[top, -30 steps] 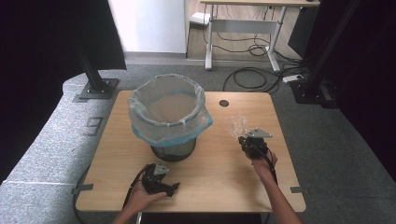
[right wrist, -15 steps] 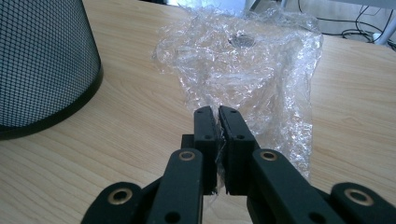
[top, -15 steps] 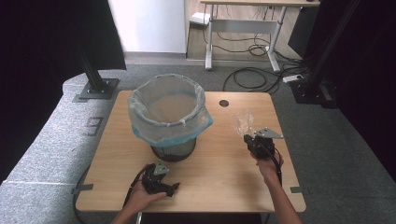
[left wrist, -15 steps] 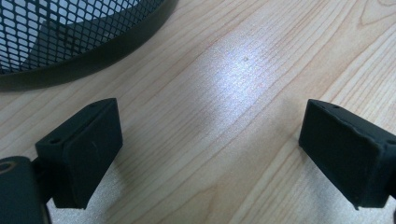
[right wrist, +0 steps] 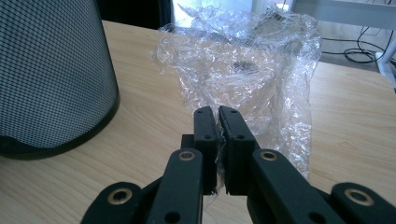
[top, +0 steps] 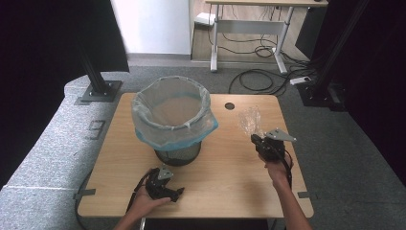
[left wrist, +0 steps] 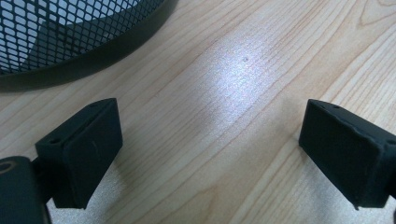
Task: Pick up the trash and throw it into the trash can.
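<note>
crumpled clear plastic wrap pinched in closed right tool, bunched just beyond tips, right of mesh bin; lifted higher above table than before. left tool open, near.

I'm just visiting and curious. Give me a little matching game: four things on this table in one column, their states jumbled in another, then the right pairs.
Things:
1. black mesh wastebasket
2. crumpled clear plastic wrap
3. left gripper
4. right gripper

States:
A. jaws wide apart over bare wood
B. lined with a clear bag edged in blue
C. pinched between two black jaws
D. jaws closed on something thin

Pairs: 1-B, 2-C, 3-A, 4-D
</note>
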A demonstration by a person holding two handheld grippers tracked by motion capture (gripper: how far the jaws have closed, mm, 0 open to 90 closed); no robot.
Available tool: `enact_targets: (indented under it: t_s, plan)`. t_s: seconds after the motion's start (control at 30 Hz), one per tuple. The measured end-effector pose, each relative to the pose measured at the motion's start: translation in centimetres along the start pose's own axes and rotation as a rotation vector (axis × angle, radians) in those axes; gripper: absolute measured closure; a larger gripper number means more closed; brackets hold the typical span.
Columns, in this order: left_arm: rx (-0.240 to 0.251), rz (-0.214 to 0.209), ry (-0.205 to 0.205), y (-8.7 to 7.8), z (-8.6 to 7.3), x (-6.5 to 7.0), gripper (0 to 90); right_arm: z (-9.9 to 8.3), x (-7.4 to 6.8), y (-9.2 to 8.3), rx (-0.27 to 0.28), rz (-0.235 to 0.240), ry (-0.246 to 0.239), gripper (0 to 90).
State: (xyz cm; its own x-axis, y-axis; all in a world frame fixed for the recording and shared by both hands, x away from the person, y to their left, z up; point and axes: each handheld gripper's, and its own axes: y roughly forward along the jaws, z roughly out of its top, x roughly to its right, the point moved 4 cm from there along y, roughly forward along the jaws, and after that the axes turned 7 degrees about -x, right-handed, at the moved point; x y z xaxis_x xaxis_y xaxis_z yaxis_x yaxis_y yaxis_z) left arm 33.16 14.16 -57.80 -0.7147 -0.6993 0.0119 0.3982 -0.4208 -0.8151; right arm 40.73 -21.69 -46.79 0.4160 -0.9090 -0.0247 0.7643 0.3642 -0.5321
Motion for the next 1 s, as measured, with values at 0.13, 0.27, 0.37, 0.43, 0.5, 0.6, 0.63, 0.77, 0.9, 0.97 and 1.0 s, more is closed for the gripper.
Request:
enact_targets:
  t_s: [0.13, 0.27, 0.37, 0.43, 0.5, 0.6, 0.63, 0.77, 0.9, 0.97, 1.0]
  plan:
    - [-0.003, 0.001, 0.004, 0.0, 0.0, 0.0, 5.9, 0.5, 0.1, -0.5, 0.02, 0.009, 0.003, 85.1]
    - [-0.001, 0.0, 0.001, 0.0, 0.0, 0.0, 5.9, 0.8, 0.1, -1.1, 0.035, 0.011, 0.006, 85.1]
    - [0.003, -0.002, -0.003, 0.0, 0.0, 0.0, 5.9, 1.1, 0.1, -1.5, 0.047, 0.013, 0.009, 85.2]
    - [0.003, -0.002, -0.003, 0.0, 0.0, 0.0, 5.9, 1.3, 0.1, -1.8, 0.058, 0.013, 0.01, 85.1]
    - [0.003, -0.003, -0.002, 0.0, 0.0, 0.0, 5.9, 1.5, 0.0, -2.1, 0.069, 0.016, 0.013, 85.1]
    - [0.003, -0.003, -0.001, 0.0, 0.0, 0.0, 5.9, 1.8, 0.0, -2.5, 0.082, 0.02, 0.015, 85.1]
    - [0.003, -0.003, -0.001, 0.0, 0.0, 0.0, 5.9, 1.9, 0.0, -2.6, 0.088, 0.022, 0.015, 85.1]
    - [0.003, -0.005, -0.001, 0.0, 0.0, 0.0, 5.9, 2.4, -0.3, -3.4, 0.128, 0.016, 0.014, 85.2]
    - [-0.001, -0.002, 0.004, 0.0, 0.0, 0.0, 5.9, 3.2, -0.7, -4.2, 0.16, 0.025, 0.005, 85.2]
    - [-0.001, -0.002, 0.004, 0.0, 0.0, 0.0, 5.9, 3.4, -1.0, -4.5, 0.168, 0.03, 0.001, 85.2]
    - [-0.001, -0.002, 0.004, 0.0, 0.0, 0.0, 5.9, 3.5, -1.0, -4.6, 0.173, 0.031, -0.001, 85.2]
